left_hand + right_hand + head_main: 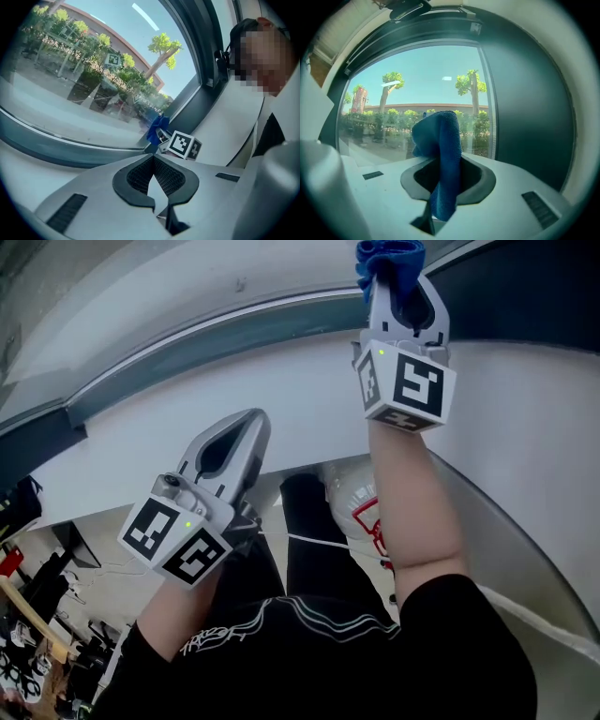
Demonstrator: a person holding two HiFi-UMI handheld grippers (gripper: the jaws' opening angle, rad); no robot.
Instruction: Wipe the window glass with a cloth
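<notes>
Right gripper fingers clamp a crumpled blue terry cloth close to the clear window glass. Below the glass, left gripper fingers meet, holding nothing.

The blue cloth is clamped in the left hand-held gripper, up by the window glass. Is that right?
No. The blue cloth is clamped in the right hand-held gripper, not the left, as the right gripper view shows. The left hand-held gripper is shut on nothing. The cloth is indeed up by the window glass.
</notes>
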